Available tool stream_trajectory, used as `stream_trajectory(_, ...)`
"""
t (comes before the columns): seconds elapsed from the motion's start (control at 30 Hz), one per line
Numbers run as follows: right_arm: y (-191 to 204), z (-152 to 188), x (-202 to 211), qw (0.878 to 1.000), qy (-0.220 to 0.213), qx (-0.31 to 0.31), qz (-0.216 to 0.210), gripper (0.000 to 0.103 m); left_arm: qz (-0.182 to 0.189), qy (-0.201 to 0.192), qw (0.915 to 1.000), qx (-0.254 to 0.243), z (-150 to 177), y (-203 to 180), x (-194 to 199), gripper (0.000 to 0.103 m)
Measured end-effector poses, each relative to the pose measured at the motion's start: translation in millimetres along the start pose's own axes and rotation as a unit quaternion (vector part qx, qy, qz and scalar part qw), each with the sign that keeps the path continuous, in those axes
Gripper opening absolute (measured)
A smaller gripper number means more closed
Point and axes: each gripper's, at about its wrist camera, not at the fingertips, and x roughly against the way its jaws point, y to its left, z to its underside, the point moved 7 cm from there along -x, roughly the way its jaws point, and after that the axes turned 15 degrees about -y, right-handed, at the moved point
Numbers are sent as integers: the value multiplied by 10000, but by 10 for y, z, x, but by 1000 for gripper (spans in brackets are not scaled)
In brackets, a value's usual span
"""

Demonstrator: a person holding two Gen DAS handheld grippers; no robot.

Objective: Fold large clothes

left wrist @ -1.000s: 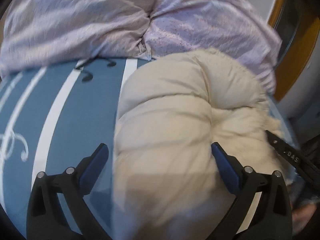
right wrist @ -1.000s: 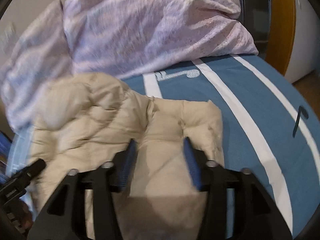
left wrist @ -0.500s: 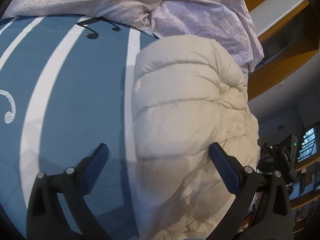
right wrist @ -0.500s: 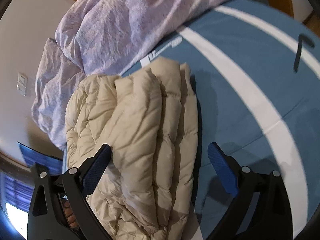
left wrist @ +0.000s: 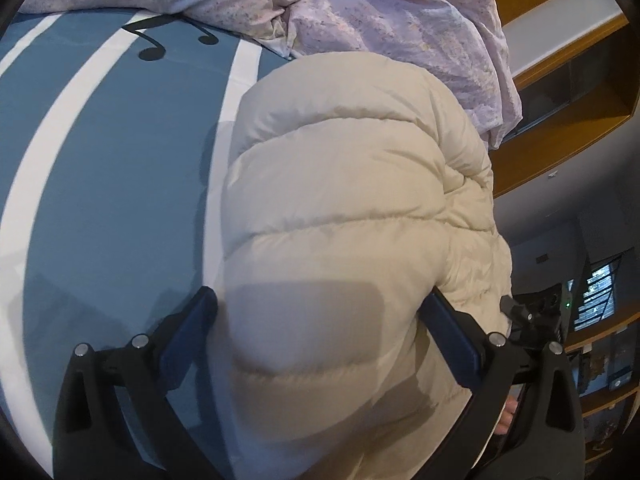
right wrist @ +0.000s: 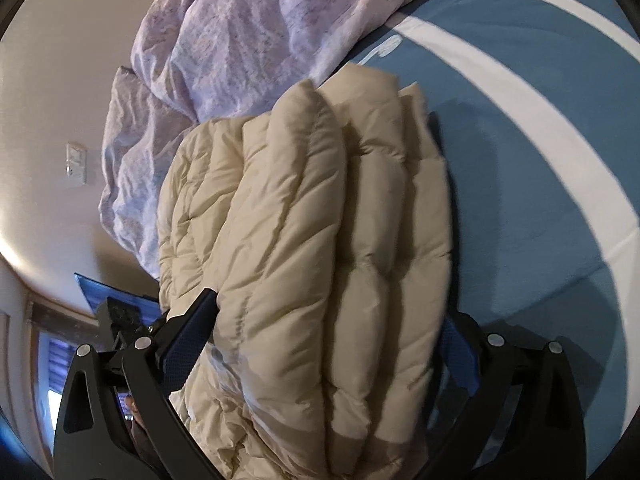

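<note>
Left wrist view: my left gripper [left wrist: 320, 320] is spread wide, jaws standing either side of the folded cream puffer jacket [left wrist: 352, 208], not pinching it. The jacket lies on the blue bedsheet [left wrist: 112, 168] toward the bed's right edge, its left edge along a white stripe. Open sheet stretches to the left of the jacket, plenty of room there. Behind it, a bunched lilac duvet [left wrist: 380, 12] touches the jacket's far end, so it's tight at the back. To the right the bed drops off; wooden shelves [left wrist: 560, 128] beyond. Jacket's near end is cut off by the frame bottom. Part of my right gripper's body shows at the right, mostly hidden behind the jacket. Sheet is flat and smooth, with black music notes printed on it.

Right wrist view: my right gripper [right wrist: 328, 344] is also wide open, jaws straddling the jacket [right wrist: 320, 240] without squeezing; the right finger is half hidden behind the padding. The jacket is seen edge-on, stacked folded layers, puffy quilted channels, matte fabric. Bare sheet [right wrist: 540, 160] with a broad white stripe is to the right, free space. The duvet [right wrist: 248, 40], crinkled and finely speckled, sits against the jacket's far and left sides. White wall [right wrist: 48, 100] with a switch plate behind. Lower left is dark and hard to make out.
</note>
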Motion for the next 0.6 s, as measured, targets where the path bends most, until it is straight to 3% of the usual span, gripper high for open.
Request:
stream_trajectory(0.1, 75, 51, -54, 9998, 80, 152, -49, 101, 130, 42, 9998, 127, -17, -42, -60, 100)
stream_trajectory(0.17, 124, 86, -93, 9997, 112, 210, -101, 98, 218, 74, 9995, 199, -12, -74, -98, 93)
stream_trajectory(0.23, 129, 116, -107, 9996, 120, 215, -134, 89, 290, 82, 9992, 267, 4, -85, -106, 85)
stream_trajectory(0.4, 179, 132, -112, 9985, 128, 19, -531, 55, 475, -26, 9984, 294, -8, -84, -9, 63)
stream_trajectory(0.5, 284, 121, -104, 9973, 78, 17, -726, 41, 549, -80, 9980, 302, -35, -83, 52, 52)
stream_trajectory(0.6, 448, 103, -132, 9963, 45, 135, -844, 34, 610, -263, 9976, 213, -107, -77, 193, 44)
